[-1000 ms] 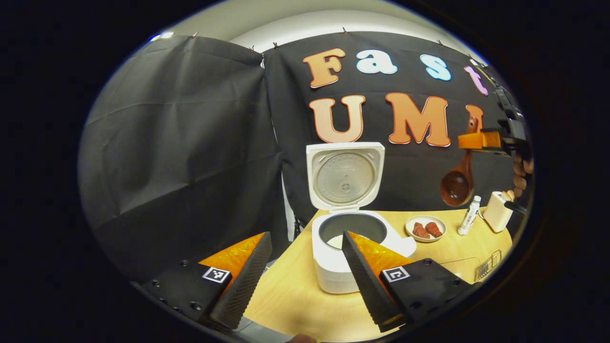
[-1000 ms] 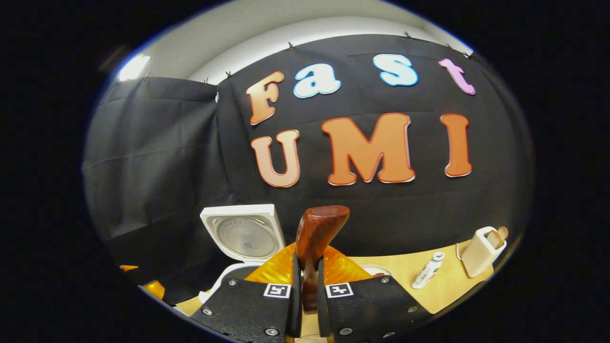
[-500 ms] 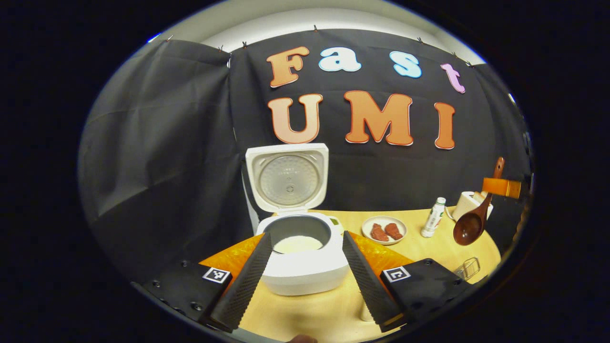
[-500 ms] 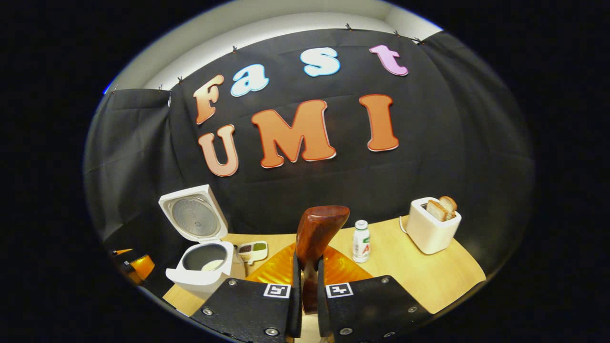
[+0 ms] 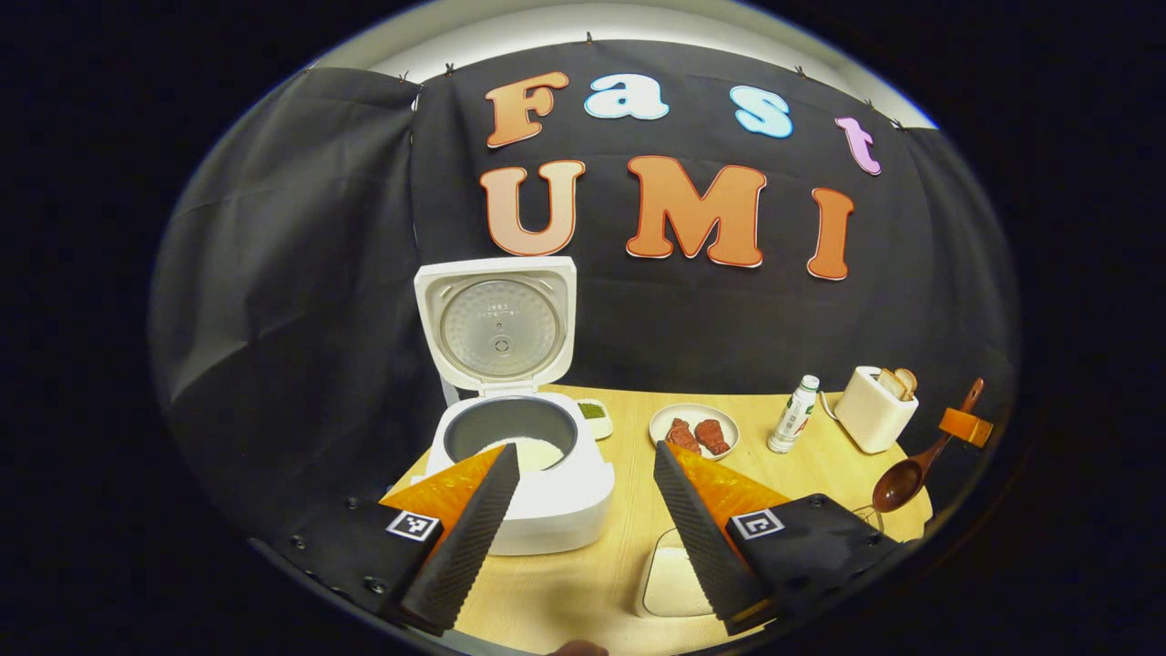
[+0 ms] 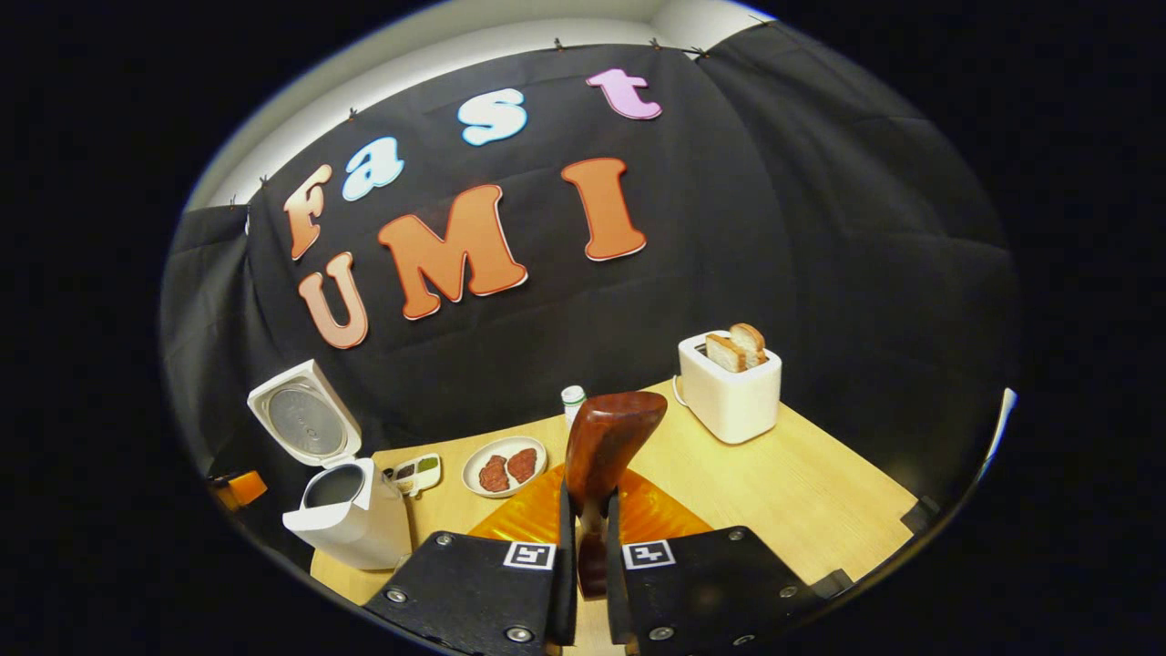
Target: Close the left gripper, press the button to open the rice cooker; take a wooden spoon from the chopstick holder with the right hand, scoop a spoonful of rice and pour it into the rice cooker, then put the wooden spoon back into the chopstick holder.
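From my right gripper (image 6: pixel 583 533) cam: the fingers are clamped tight on the spoon (image 6: pixel 601 456) handle, whose end sticks up between them right in the middle. Past that, the table (image 6: pixel 802 492) has a toaster (image 6: pixel 731 392) with two slices of bread poking out, on the right. There's a bottle (image 6: pixel 573 398) cap peeking out just behind the handle, a plate (image 6: pixel 504 466) with two reddish pieces on it, and a small tray (image 6: pixel 416 472) beside it. The cooker (image 6: pixel 346 524) sits far left at the table edge, lid (image 6: pixel 305 421) flipped up. I can't tell what's in the pot.

rice cooker (image 5: pixel 547 492) lid up, wooden spoon (image 6: pixel 603 456) held
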Tool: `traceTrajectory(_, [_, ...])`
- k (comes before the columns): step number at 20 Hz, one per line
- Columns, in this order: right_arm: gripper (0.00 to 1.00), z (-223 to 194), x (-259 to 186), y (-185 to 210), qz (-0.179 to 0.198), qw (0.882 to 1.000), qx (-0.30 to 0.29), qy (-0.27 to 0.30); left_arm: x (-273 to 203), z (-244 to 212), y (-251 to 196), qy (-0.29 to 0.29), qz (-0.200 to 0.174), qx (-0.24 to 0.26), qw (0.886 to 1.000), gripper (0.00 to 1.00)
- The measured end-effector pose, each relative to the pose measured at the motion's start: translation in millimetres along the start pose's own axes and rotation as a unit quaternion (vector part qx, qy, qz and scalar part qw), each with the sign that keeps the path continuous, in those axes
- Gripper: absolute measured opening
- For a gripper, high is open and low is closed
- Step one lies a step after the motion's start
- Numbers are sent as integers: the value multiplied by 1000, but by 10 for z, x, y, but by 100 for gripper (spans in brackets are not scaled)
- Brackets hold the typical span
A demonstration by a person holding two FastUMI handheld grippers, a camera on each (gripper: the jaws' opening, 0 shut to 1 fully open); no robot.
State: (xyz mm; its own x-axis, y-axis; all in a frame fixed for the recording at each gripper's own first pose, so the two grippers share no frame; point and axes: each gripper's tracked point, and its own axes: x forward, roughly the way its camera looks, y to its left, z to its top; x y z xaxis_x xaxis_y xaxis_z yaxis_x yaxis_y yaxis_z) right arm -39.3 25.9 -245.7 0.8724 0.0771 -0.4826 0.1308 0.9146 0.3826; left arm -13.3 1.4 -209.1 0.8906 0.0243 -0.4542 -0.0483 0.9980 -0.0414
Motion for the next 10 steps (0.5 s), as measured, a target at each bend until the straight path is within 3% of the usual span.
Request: traceTrajectory(10, [13,-666,267,-449,-12,998,44,52,-105,129,-296,-11,17,18,1000,100])
